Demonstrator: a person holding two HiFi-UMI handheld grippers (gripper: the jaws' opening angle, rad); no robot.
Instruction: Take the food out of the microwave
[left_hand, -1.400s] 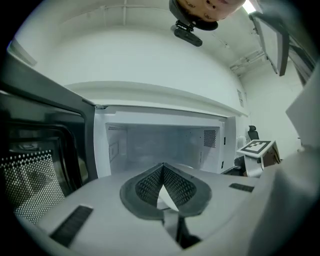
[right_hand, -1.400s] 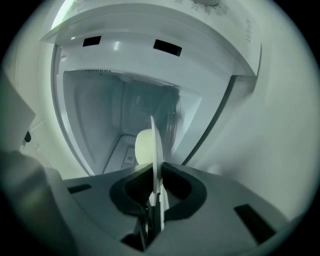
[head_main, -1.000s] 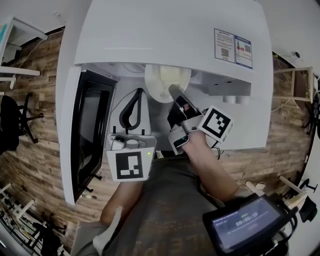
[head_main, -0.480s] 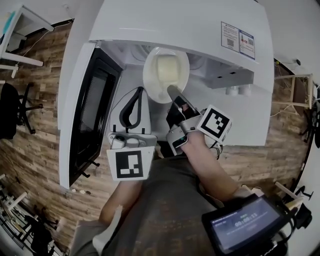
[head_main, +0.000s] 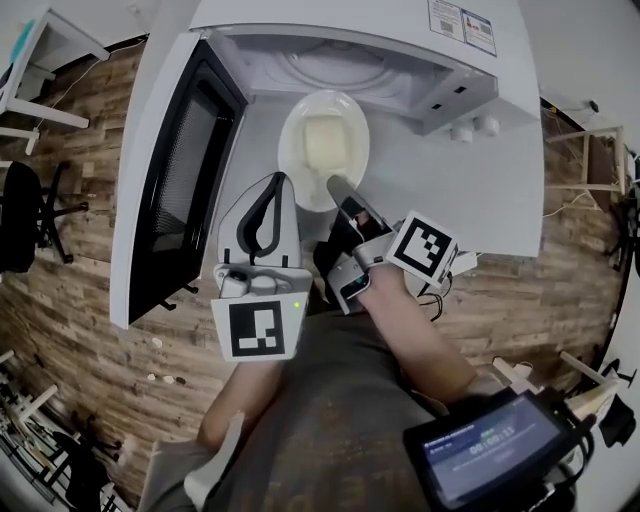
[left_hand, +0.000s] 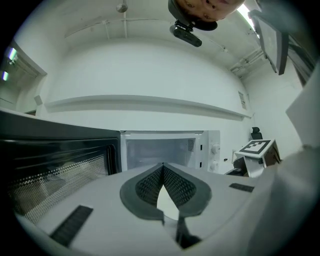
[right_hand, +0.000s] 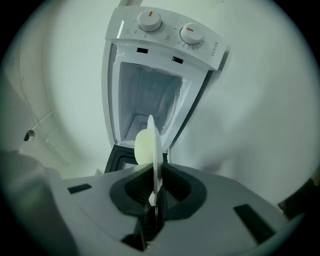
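Note:
A white plate (head_main: 322, 150) carrying a pale block of food (head_main: 325, 140) hangs just in front of the open white microwave (head_main: 345, 60). My right gripper (head_main: 338, 185) is shut on the plate's near rim. In the right gripper view the plate (right_hand: 154, 145) stands edge-on between the pads, the food (right_hand: 142, 147) on its left face, and the empty cavity (right_hand: 147, 95) lies behind it. My left gripper (head_main: 265, 215) floats left of the plate, shut on nothing, its tips touching. In its own view the left gripper (left_hand: 162, 172) points at the microwave's cavity (left_hand: 160, 150).
The microwave's dark-windowed door (head_main: 175, 175) swings open at the left, close beside my left gripper. Two control knobs (right_hand: 170, 27) sit on the microwave's right side. The white table (head_main: 470, 210) extends right. A screen device (head_main: 485, 450) hangs at the lower right.
The plate has come out of the microwave's cavity toward me, held by the right gripper. Both grippers have drawn back from the oven together; the cavity is left empty.

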